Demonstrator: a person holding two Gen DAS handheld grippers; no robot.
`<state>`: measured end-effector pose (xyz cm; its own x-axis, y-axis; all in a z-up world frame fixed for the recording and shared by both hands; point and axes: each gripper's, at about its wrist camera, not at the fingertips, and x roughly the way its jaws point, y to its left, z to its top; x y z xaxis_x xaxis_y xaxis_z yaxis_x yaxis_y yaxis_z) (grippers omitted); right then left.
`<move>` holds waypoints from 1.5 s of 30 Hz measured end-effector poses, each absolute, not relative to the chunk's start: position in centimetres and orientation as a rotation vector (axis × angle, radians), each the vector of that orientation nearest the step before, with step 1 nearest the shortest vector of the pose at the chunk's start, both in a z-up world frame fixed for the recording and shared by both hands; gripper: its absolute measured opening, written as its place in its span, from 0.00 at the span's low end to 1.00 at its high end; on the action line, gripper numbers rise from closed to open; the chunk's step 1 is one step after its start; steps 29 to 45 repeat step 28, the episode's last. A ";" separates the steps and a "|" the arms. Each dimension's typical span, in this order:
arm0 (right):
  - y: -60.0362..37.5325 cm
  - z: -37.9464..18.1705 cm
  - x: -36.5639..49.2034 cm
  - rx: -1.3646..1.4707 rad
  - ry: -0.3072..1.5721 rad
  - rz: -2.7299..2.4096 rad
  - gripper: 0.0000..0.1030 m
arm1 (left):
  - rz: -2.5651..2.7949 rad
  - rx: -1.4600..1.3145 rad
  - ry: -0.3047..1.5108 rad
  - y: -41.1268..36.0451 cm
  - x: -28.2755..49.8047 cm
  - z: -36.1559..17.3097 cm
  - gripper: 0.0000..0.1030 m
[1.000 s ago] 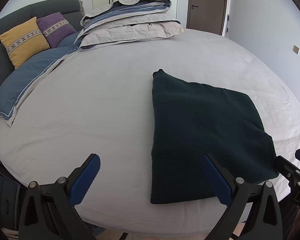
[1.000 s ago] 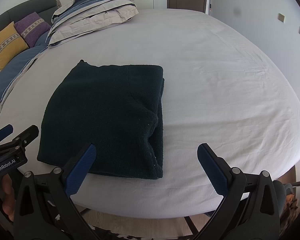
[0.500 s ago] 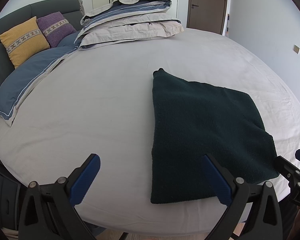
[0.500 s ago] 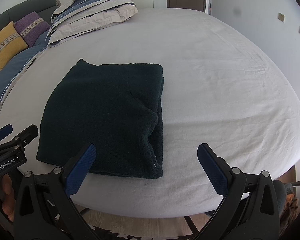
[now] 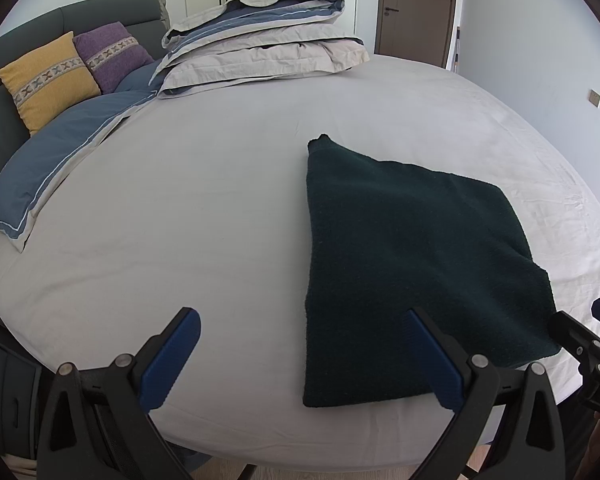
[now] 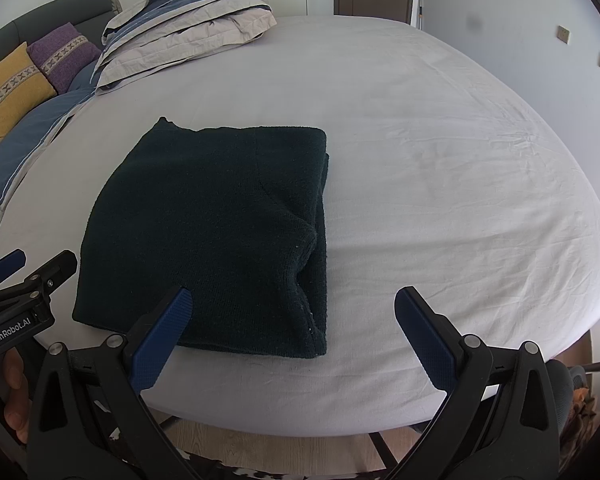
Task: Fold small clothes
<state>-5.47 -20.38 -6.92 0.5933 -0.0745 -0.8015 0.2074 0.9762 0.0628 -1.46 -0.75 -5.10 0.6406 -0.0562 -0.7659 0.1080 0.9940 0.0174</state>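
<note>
Right wrist view: dark green folded garment (image 6: 216,232) lying flat on the white bed sheet (image 6: 440,168), near its front edge. Right gripper (image 6: 292,320), jaws spread wide, empty, above the garment's near edge. Left gripper (image 5: 300,354), likewise spread, empty, beside the garment's left edge.
</note>
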 end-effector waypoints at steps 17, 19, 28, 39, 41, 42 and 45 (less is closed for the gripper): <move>-20.4 -7.0 -5.5 0.157 0.925 -0.164 1.00 | -0.095 0.067 0.879 -0.3 -1.2 -5.2 1.00; -20.4 -7.0 -5.5 0.157 0.925 -0.165 1.00 | -0.094 0.068 0.879 -0.3 -1.2 -5.2 1.00; -20.3 -7.1 -5.7 0.157 0.928 -0.163 1.00 | -0.093 0.070 0.875 0.0 -1.1 -5.3 1.00; -20.3 -7.1 -5.7 0.157 0.928 -0.163 1.00 | -0.093 0.070 0.875 0.0 -1.1 -5.3 1.00; -20.3 -7.1 -5.7 0.157 0.928 -0.163 1.00 | -0.093 0.070 0.875 0.0 -1.1 -5.3 1.00; -20.3 -7.1 -5.7 0.157 0.928 -0.163 1.00 | -0.093 0.070 0.875 0.0 -1.1 -5.3 1.00; -20.3 -7.1 -5.7 0.157 0.928 -0.163 1.00 | -0.093 0.070 0.875 0.0 -1.1 -5.3 1.00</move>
